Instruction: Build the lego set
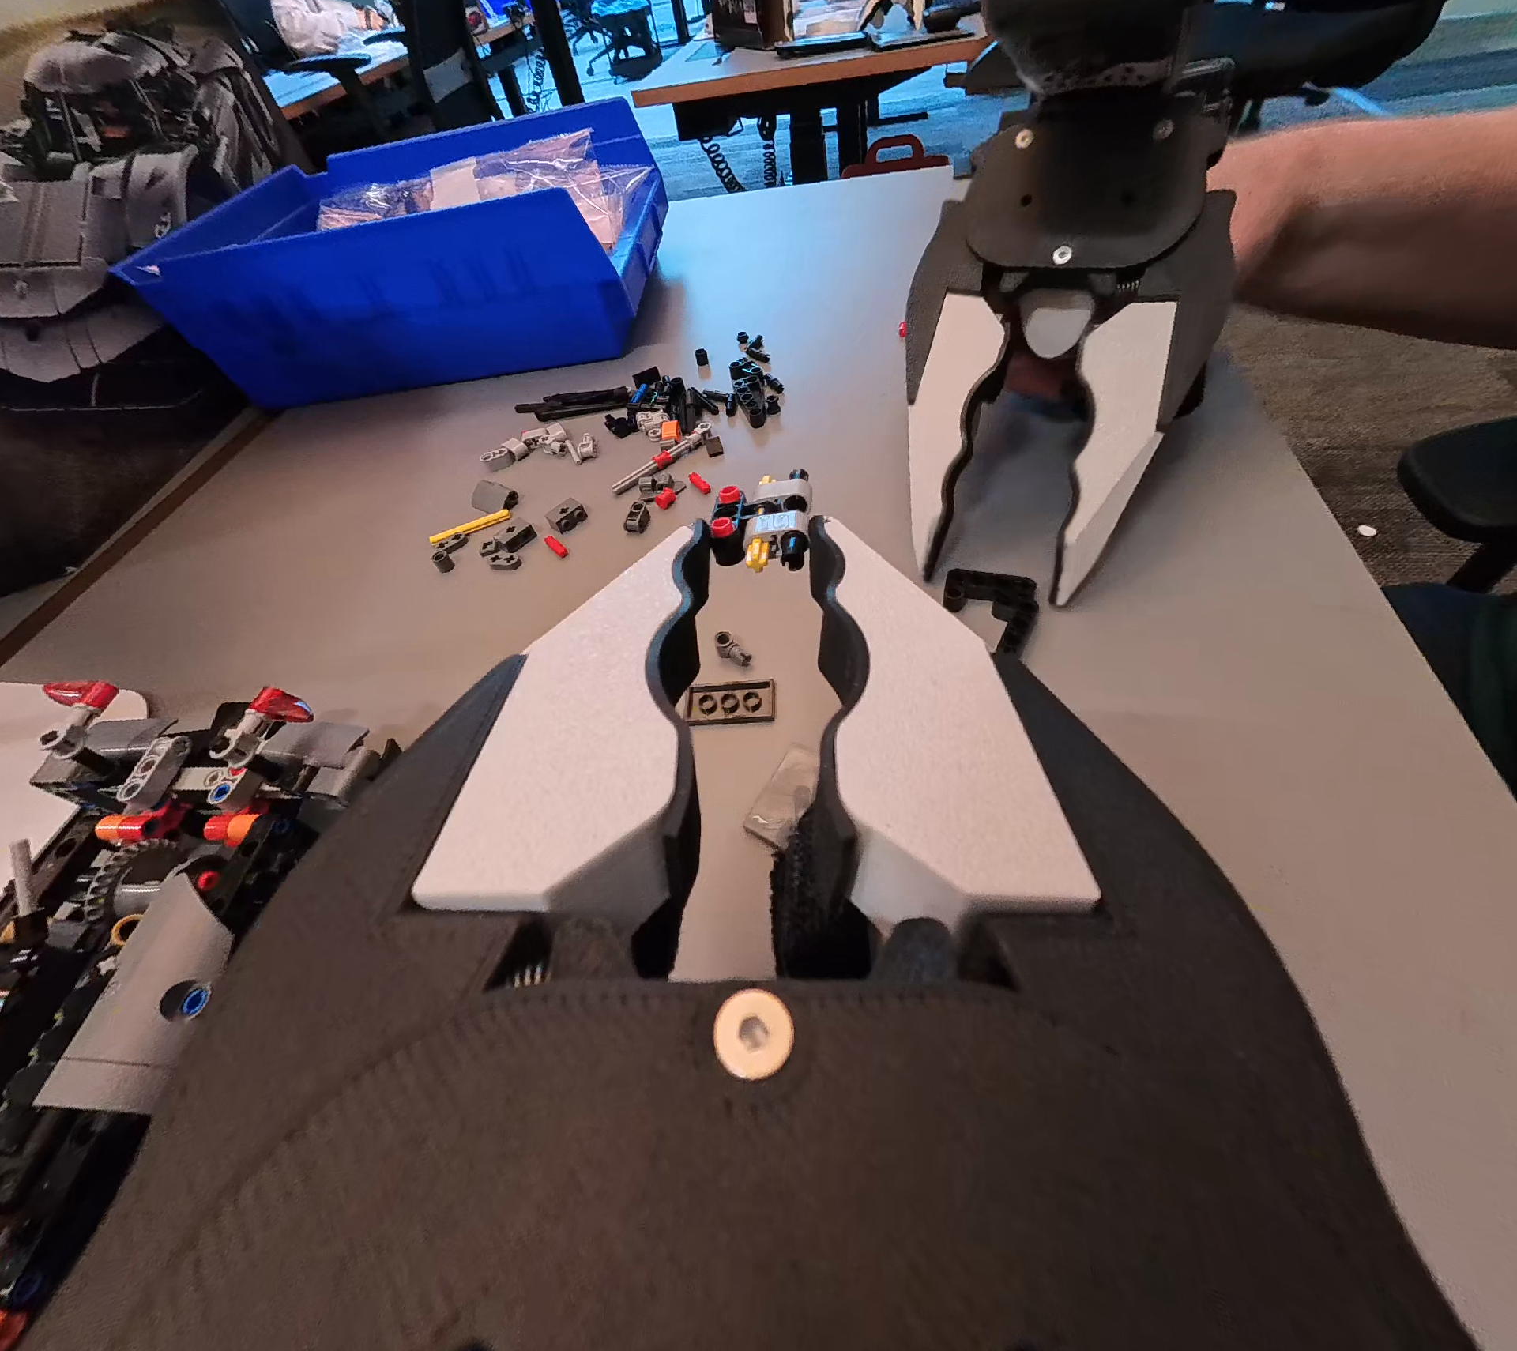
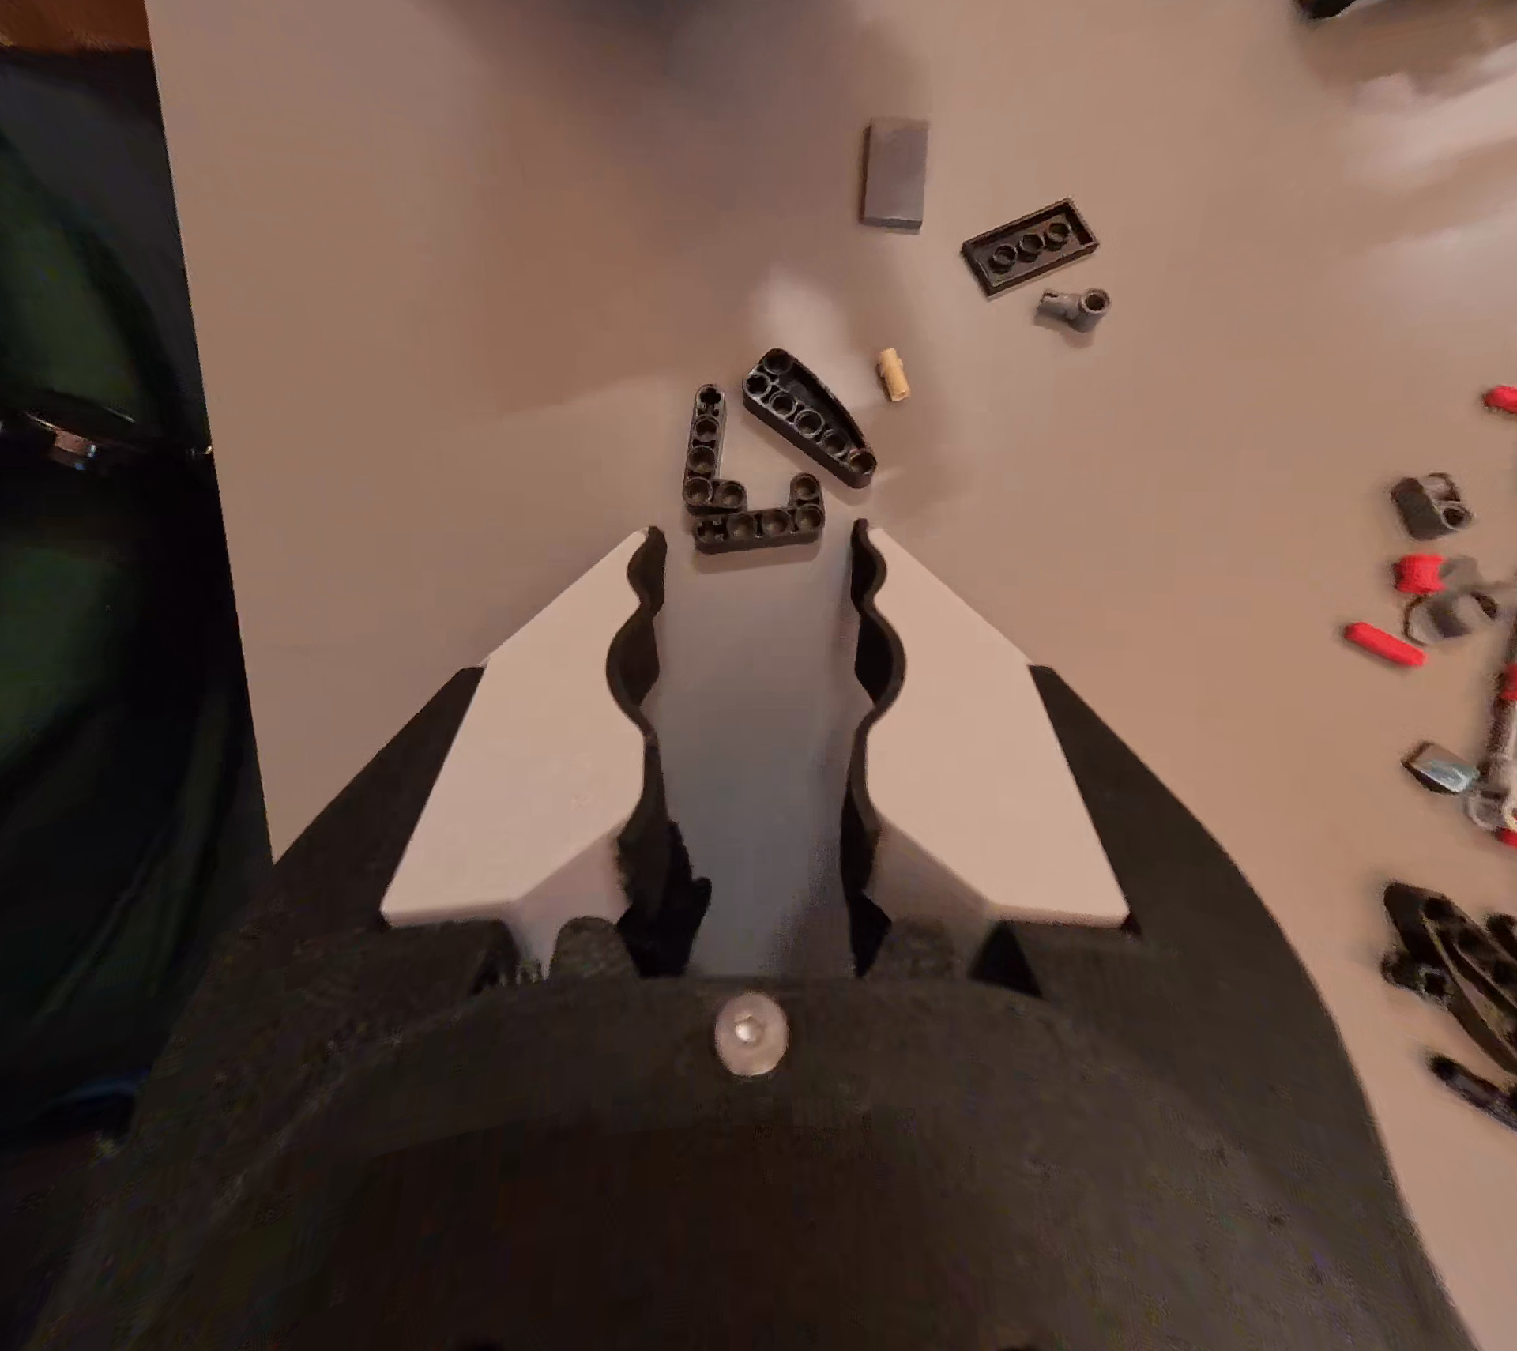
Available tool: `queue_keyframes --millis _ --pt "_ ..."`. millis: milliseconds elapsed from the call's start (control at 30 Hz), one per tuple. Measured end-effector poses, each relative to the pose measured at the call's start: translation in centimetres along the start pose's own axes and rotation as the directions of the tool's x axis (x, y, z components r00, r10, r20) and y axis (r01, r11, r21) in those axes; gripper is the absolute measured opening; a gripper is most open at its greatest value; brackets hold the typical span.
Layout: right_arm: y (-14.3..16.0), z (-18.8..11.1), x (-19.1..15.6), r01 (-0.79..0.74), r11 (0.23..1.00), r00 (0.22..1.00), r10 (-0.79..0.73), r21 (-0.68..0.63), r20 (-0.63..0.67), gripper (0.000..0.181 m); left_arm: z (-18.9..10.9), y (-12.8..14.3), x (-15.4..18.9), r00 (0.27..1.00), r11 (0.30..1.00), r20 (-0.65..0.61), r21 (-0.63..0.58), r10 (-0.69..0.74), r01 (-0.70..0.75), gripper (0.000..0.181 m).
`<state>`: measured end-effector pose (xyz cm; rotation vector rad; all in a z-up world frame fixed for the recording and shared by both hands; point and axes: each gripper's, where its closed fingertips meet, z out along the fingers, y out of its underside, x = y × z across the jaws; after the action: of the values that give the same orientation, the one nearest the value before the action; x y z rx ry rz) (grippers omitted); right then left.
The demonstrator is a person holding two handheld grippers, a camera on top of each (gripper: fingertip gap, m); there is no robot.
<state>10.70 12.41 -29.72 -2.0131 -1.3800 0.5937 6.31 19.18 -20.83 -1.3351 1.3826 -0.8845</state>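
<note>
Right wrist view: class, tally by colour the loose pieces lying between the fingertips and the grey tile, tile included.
Black: 4 (left L-beam, lower L-beam, curved beam, plate)
Grey: 2 (tile, connector)
Tan: 1 (pin)
Total: 7

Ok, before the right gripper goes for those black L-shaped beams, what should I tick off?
1. Right gripper open and empty: ok.
2. Two black L-shaped lego beams just ahead of its fingertips, flat on the grey table: ok.
3. Beams apart from each other: not ok, they touch or overlap.
4. Black curved lego panel clear of the beams: cannot tell, very close.
5. Left gripper shut on the small grey, black and yellow lego subassembly: ok.
</note>
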Motion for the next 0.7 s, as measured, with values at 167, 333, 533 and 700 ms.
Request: queue_keyframes --millis 167,333,533,700 --pt "-0.2 0.1 0.0 0.008 1.0 1.0 -0.008 0.029 0.007 0.029 0.2 0.3 0.1 1.0 1.0 -0.014 -0.008 -0.009 0.009 0.022" --pt "0.3 -0.7 0.2 0.025 1.0 1.0 -0.025 -0.005 -0.018 0.029 0.4 0.7 0.7 0.999 0.999 -0.034 -0.039 0.014 -0.015 0.022" --pt "1.4 -1.4 0.5 -0.005 0.999 1.0 0.005 -0.037 -0.001 0.029 1.0 0.6 2.2 0.996 0.995 -0.074 -0.084 0.053 -0.059 0.022" --pt "1.3 -1.7 0.4 -0.034 0.999 0.999 0.034 0.003 -0.03 0.041 2.0 1.4 3.9 0.988 0.975 -0.117 -0.183 0.103 -0.124 0.022"
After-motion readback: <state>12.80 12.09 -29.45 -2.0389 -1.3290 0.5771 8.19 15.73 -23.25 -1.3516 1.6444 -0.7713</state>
